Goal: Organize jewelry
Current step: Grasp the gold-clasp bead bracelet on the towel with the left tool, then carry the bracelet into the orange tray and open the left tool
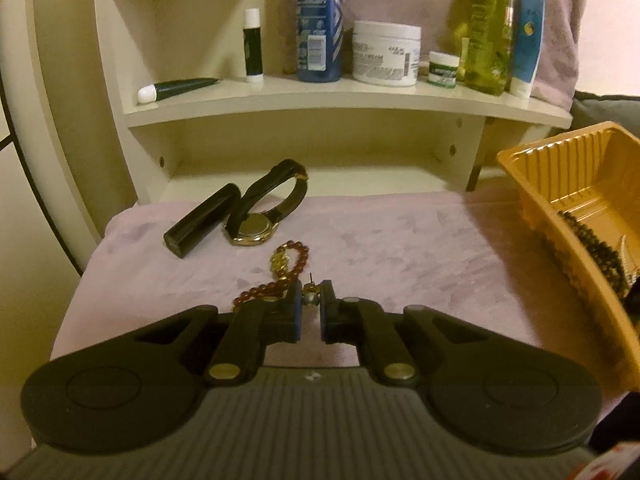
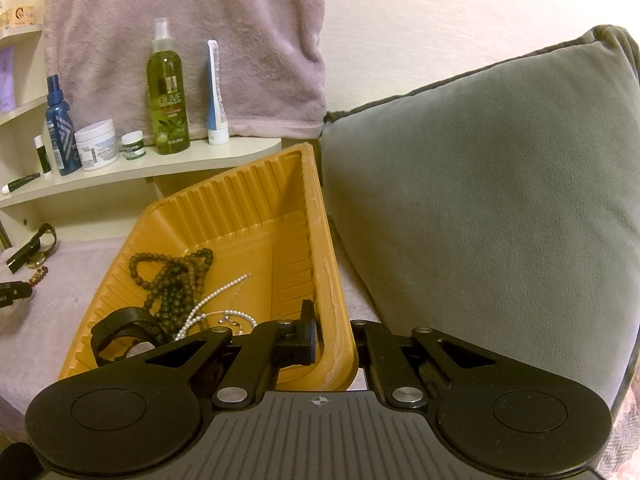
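The left gripper (image 1: 310, 300) pinches a small stud earring (image 1: 310, 295) just above the pink cloth (image 1: 400, 248), beside an amber bead bracelet (image 1: 286, 270). The right gripper (image 2: 336, 336) clamps the rim of the orange tray (image 2: 256, 200) holding dark beads (image 2: 176, 280) and pearls (image 2: 212, 300).

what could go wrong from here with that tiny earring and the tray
1. The left tool pinches only a small earring at the tips of its pads; it may slip out and vanish into the fuzzy pink cloth.
2. The amber bead bracelet lies right beside it and may snag.
3. The right tool clamps the orange tray by its rim; a jolt may spill it.
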### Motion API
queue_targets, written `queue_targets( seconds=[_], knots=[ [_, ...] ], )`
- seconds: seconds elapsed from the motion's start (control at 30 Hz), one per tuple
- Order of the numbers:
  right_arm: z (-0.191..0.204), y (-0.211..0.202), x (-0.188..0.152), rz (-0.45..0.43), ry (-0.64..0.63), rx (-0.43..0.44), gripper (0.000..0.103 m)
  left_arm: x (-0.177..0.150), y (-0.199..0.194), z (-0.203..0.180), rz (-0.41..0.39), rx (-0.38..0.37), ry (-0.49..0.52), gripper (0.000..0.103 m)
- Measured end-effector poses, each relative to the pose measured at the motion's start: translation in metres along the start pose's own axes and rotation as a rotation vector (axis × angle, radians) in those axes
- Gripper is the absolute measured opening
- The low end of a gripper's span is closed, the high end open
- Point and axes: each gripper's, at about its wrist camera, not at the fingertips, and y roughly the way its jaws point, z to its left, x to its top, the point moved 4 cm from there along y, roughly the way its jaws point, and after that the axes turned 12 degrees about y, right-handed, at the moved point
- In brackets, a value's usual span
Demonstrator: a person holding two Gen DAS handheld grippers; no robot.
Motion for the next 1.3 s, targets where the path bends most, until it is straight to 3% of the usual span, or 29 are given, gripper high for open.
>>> queue_targets(
  seconds=[0.67,1.3],
  knots=[
    [0.003,-0.004,-0.001,-0.008,-0.001,0.006,0.005,0.028,-0.041,-0.032,-0.081,-0.072,0.029,0.007],
    [0.004,-0.007,-0.001,-0.012,0.01,0.011,0.005,0.068,-0.091,-0.136,-0.208,-0.351,0.143,0.007]
  ],
)
